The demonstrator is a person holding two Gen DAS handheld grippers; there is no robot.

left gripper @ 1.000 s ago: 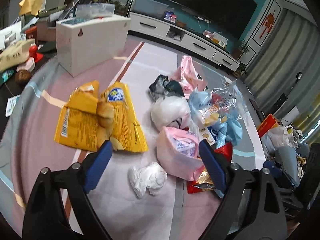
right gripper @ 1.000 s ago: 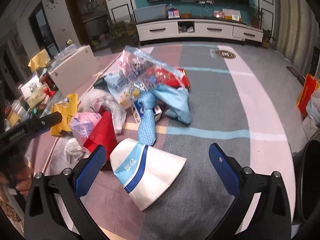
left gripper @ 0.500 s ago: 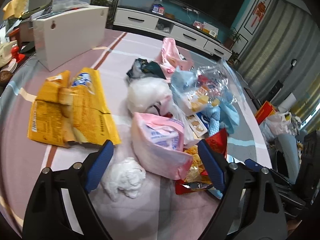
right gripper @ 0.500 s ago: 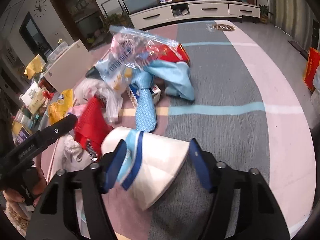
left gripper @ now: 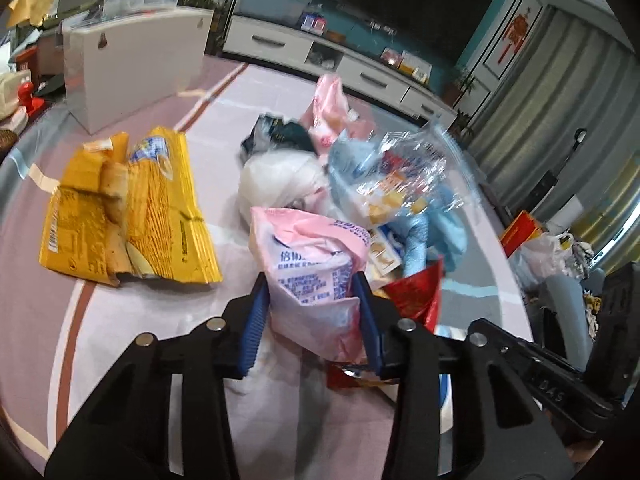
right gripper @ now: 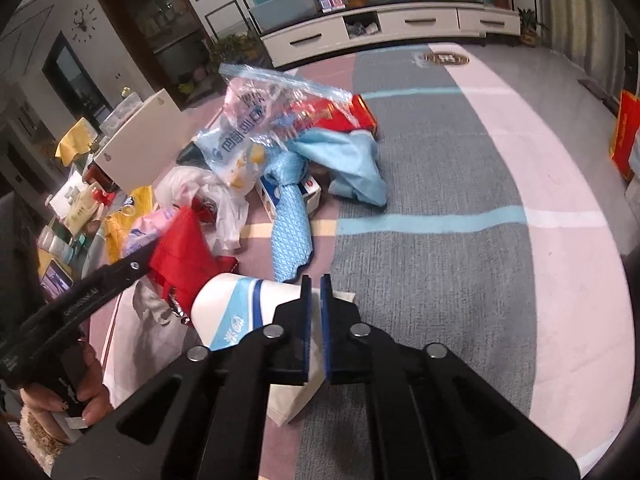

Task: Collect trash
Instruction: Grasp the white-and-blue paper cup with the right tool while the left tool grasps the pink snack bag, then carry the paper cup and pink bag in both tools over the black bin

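Grabbing step, both hands at once. Left gripper [left gripper: 312,320] is closing its fingers on the crinkled pink plastic wrapper pack [left gripper: 310,264], pads already against its sides, at the near edge of the trash pile on the striped carpet [right gripper: 440,272]. Right gripper [right gripper: 315,324] has its fingers pinched narrow on the rim of the flattened white-and-blue paper cup [right gripper: 240,308], also lying on the carpet. Next, probably: lift both clear and carry them to a bin; none is in view.
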